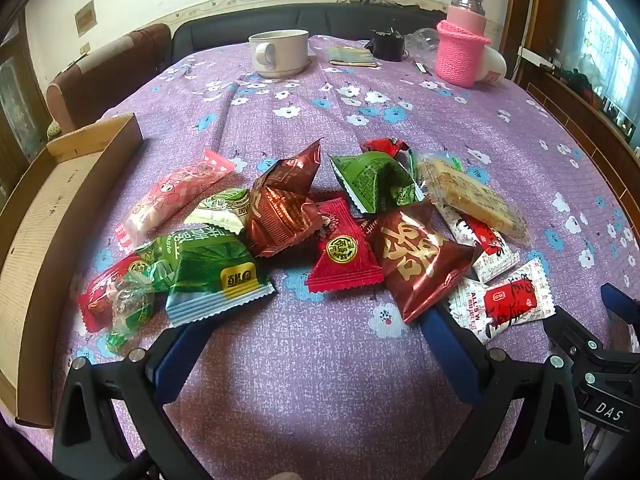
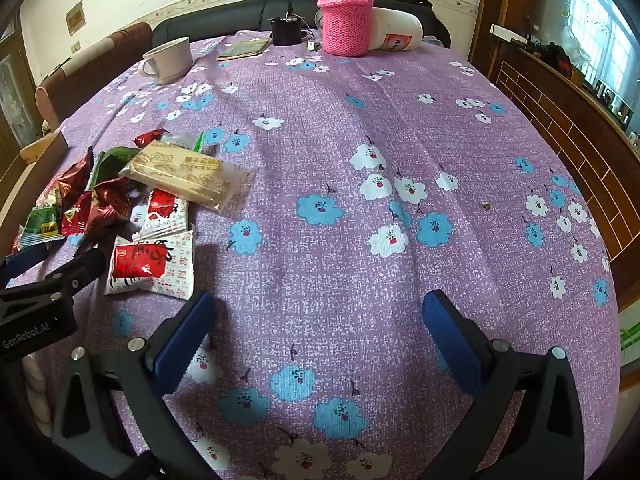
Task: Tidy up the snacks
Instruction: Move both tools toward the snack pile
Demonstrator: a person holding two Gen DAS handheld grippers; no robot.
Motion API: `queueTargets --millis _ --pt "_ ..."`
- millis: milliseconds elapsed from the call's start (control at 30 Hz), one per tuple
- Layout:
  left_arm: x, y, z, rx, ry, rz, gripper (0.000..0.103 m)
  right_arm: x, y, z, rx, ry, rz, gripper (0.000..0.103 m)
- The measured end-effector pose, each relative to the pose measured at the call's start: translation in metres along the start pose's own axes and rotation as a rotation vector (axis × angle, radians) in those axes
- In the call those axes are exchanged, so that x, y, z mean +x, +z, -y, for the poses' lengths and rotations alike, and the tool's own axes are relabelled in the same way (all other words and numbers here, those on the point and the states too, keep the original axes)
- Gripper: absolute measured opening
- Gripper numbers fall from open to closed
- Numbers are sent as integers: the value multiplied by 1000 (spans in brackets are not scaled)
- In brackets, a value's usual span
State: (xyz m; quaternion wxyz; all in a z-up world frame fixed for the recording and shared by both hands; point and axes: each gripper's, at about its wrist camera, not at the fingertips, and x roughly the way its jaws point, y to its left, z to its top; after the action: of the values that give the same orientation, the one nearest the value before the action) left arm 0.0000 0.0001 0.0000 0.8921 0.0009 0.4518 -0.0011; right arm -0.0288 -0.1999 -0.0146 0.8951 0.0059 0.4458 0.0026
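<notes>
On the bench (image 1: 320, 360), under its purple flowered cloth, a loose pile of wrapped snacks (image 1: 304, 224) lies in front of the left claw (image 1: 316, 344), and a shallow cardboard tray (image 1: 44, 216) sits just to the left of the pile. Both claws are spread wide and pinch nothing. The left one points down at the near edge of the pile; the right claw (image 2: 316, 332) hangs over bare cloth, with the pile off to its left.

Judging by the layout, the step in hand is the first pick, with the tray as the likely place to put things. It would go best to start with an outlying packet rather than one buried in the heap. The white-and-red packet (image 1: 504, 300), lying just beside the left claw's right finger, is a good candidate. Close across its narrow width so the crinkly wrapper does not slip.

The snacks are small pillow packs with crimped ends: green (image 1: 216, 276), red with a gold seal (image 1: 344, 256), dark red foil (image 1: 420, 264), pink (image 1: 176, 196), and a clear-wrapped pale bar (image 1: 472, 196). Several overlap, and the foil ones look puffy and slick.
</notes>
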Motion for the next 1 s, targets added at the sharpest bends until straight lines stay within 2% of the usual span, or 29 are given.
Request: queueTargets --millis 233,500,833,900,967,1000 --pt "-3 -4 0 -16 14 -19 102 -1 0 1 3 5 0 103" --pt "-14 -13 -2 42 -27 -60 102 -2 2 2 -14 21 -21 103" --pt "-26 -25 -3 78 -61 -64 102 -5 -4 -2 -5 6 -72 103" --pt "-30 -26 -6 70 -67 -56 98 -8 -7 -2 -7 12 -69 103" --pt "-37 -28 -12 46 -94 -40 82 -9 -8 -1 -4 15 -67 103" --pt "-41 -27 -17 30 -125 -37 78 -11 -10 -1 -1 16 -64 103"
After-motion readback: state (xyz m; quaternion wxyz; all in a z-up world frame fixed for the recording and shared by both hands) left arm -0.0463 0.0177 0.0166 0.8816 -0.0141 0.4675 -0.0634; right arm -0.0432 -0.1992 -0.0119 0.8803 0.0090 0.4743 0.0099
